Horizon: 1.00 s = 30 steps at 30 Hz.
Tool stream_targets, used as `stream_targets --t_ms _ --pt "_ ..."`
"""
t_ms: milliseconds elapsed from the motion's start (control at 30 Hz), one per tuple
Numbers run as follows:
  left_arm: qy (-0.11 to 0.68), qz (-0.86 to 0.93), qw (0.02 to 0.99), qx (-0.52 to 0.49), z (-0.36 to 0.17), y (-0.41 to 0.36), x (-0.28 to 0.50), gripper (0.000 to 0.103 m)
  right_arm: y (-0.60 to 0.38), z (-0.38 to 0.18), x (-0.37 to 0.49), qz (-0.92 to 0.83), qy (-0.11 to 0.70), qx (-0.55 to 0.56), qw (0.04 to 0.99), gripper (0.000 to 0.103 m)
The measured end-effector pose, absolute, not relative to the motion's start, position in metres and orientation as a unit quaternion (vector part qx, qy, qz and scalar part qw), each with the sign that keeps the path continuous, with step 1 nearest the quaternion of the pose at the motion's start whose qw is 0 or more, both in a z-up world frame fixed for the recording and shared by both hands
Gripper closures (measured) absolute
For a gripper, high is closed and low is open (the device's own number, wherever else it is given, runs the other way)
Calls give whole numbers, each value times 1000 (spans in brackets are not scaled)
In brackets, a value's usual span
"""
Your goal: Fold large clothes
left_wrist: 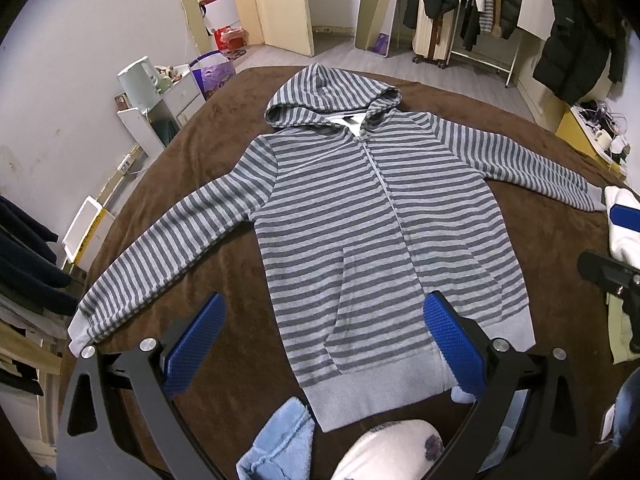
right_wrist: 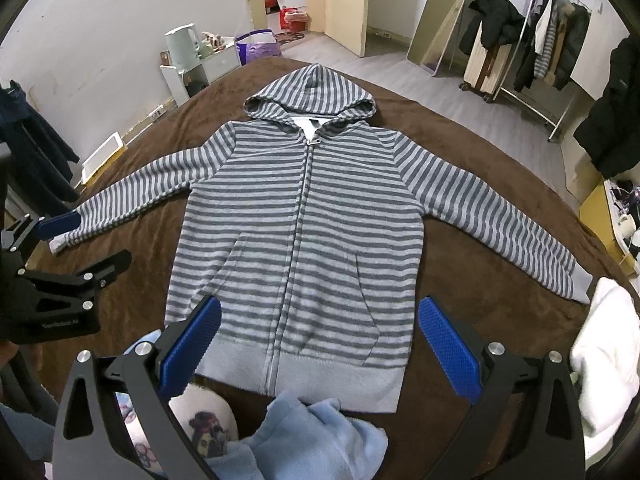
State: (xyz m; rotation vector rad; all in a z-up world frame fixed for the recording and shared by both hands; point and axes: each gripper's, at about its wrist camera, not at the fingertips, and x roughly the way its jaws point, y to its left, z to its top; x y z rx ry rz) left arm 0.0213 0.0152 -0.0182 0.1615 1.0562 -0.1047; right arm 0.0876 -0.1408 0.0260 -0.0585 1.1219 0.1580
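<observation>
A grey striped zip hoodie [left_wrist: 360,220] lies flat and face up on a brown blanket [left_wrist: 224,168], hood far, hem near, both sleeves spread out. It also shows in the right wrist view [right_wrist: 304,232]. My left gripper [left_wrist: 320,344] is open and empty, hovering above the hem's left part. My right gripper [right_wrist: 320,344] is open and empty above the hem's right part. The left gripper also appears at the left edge of the right wrist view [right_wrist: 60,248], by the left sleeve cuff [right_wrist: 60,242].
A light blue fleece garment [right_wrist: 316,436] and a patterned white item [right_wrist: 204,420] lie near the hem. A white folded cloth [right_wrist: 608,352] sits at the right. A cabinet with a kettle [left_wrist: 140,84], a suitcase [left_wrist: 434,28] and a clothes rack [left_wrist: 492,8] stand around the bed.
</observation>
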Motion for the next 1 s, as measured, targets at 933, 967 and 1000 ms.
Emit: stream_targets --t_ms 933,967,1000 --pt "517 -39 854 33 -134 71 369 6 -145 -96 415 117 489 -81 860 8" --pt "518 -39 854 34 -137 74 382 6 -147 -101 427 118 491 -79 860 8" --pt "525 -34 850 33 -144 79 403 6 -151 -109 445 115 497 -73 857 13"
